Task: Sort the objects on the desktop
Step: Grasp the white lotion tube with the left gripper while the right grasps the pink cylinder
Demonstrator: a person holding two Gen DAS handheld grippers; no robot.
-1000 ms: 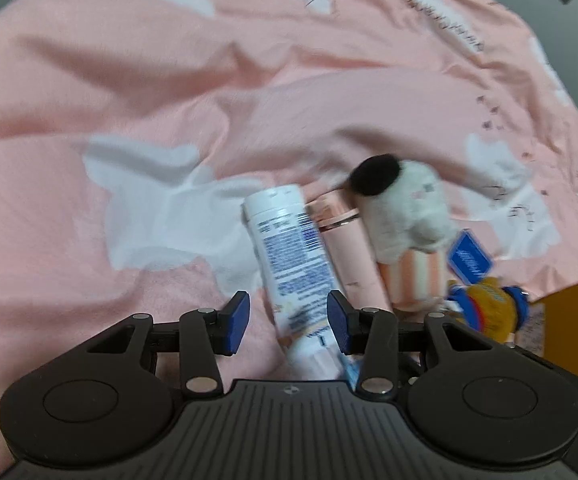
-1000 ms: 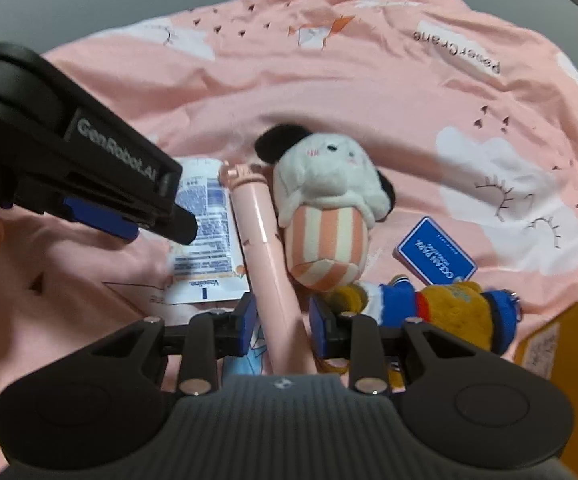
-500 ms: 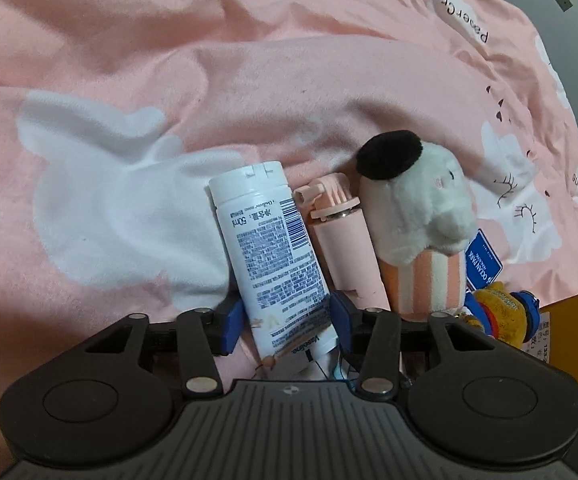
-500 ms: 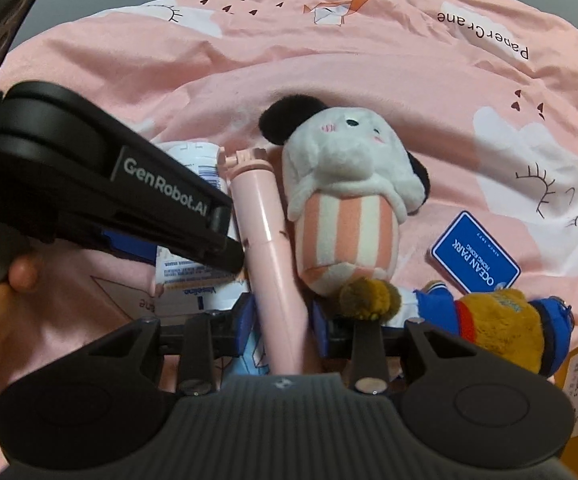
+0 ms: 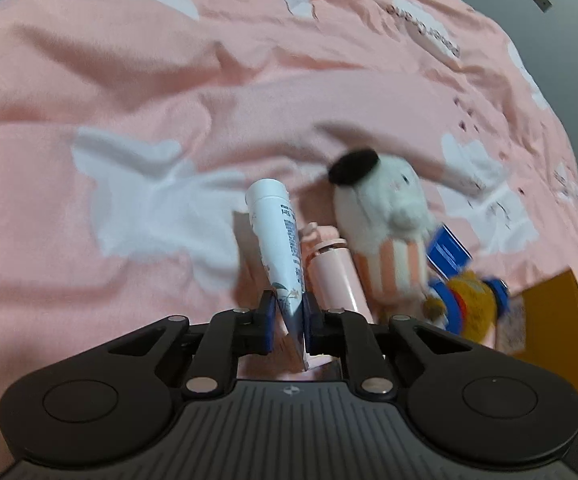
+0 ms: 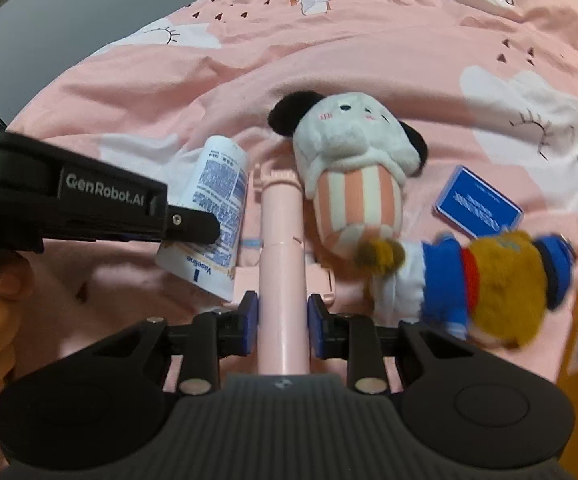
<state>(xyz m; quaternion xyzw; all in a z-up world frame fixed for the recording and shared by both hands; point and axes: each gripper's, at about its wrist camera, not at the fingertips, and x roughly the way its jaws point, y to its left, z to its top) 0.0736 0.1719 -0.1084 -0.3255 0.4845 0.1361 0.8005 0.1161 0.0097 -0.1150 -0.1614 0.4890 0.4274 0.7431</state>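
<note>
your left gripper (image 5: 289,312) is closing, its fingers (image 5: 268,312) pinching the flat end of the white tube (image 5: 279,240). your right gripper (image 6: 281,320) is also closing, the pink stick (image 6: 281,248) between its fingers, seemingly touching. both lie on a pink sheet (image 6: 369,40), beside the striped plush (image 6: 353,176), bear plush (image 6: 501,280) and blue card (image 6: 477,204).

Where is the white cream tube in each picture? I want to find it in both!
Left wrist view: the white cream tube stands in the lower middle, edge-on, between the closing jaws of the left gripper.
Right wrist view: the tube lies left of centre, partly behind the left gripper's black finger.
Shared landmark: the pink stick lies just right of the tube in both views.
</note>
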